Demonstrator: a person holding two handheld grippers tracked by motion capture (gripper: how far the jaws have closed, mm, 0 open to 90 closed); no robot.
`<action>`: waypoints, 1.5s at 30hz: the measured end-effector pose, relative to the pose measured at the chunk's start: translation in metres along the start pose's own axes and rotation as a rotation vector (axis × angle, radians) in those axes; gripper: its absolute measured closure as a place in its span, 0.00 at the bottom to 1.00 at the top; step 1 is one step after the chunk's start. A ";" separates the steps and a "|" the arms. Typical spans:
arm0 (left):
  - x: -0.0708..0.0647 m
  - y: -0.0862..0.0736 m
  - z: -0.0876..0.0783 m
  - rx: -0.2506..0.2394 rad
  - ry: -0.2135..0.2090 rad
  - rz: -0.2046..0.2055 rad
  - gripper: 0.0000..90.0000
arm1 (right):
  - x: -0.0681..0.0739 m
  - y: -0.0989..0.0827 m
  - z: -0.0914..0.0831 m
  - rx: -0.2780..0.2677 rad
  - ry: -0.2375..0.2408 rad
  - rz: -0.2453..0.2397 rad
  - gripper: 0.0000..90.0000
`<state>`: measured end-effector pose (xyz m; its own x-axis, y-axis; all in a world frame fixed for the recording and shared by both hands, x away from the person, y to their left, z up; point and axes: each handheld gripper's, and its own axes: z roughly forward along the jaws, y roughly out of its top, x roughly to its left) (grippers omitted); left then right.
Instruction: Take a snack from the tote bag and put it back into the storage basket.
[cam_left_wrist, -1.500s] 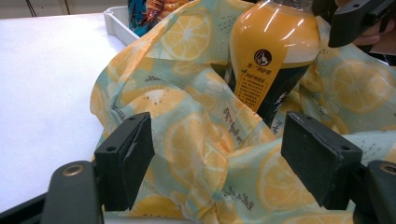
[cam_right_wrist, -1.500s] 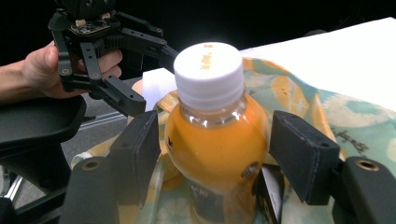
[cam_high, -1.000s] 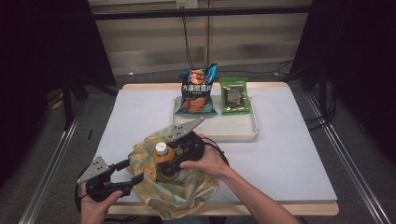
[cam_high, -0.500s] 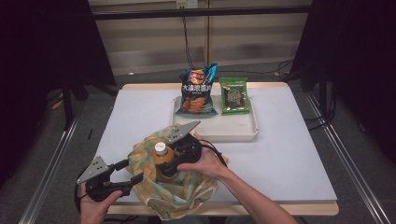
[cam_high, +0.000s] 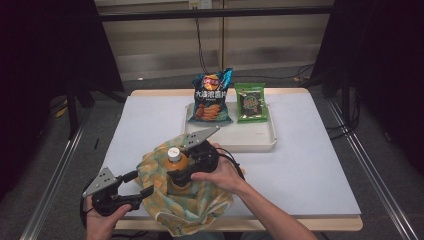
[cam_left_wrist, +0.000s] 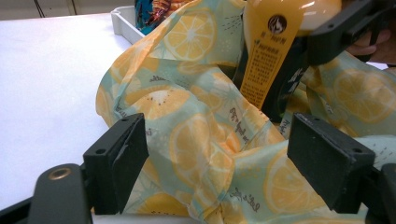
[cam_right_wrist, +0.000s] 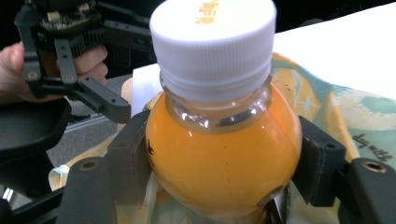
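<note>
An orange juice bottle (cam_high: 175, 164) with a white cap stands upright inside a lemon-print cloth bag (cam_high: 192, 206) at the table's front left. My right gripper (cam_high: 176, 175) is shut on it, one pad on each side of the bottle (cam_right_wrist: 224, 158) just under its neck. To the left, my left gripper (cam_high: 142, 182) sits at the bag's edge. Its jaws stand wide apart (cam_left_wrist: 217, 158) with bunched cloth (cam_left_wrist: 196, 107) lying loosely between them, and the pads do not squeeze it. The bottle's lower half is hidden by the bag.
A white tray (cam_high: 250, 142) stands behind the bag at mid table, holding a blue chips bag (cam_high: 210, 97) and a green snack packet (cam_high: 250, 102). The white table (cam_high: 310, 165) stretches off to the right. Metal rails run along both sides.
</note>
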<state>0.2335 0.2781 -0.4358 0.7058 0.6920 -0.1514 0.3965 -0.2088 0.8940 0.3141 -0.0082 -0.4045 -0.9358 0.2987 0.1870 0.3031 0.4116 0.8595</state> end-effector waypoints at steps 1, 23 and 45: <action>0.000 0.000 0.000 -0.001 0.000 -0.002 0.22 | 0.000 0.001 -0.002 -0.008 -0.004 0.007 0.34; 0.005 -0.001 -0.003 -0.028 0.005 -0.044 0.06 | -0.001 0.038 -0.051 -0.132 -0.083 0.009 0.34; 0.008 -0.001 -0.007 -0.061 -0.006 -0.051 0.02 | -0.040 0.062 -0.098 -0.205 -0.224 0.056 0.34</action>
<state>0.2346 0.2883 -0.4352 0.6890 0.6968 -0.1995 0.3954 -0.1306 0.9092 0.3522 -0.0794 -0.3121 -0.8486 0.5082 0.1471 0.2894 0.2131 0.9332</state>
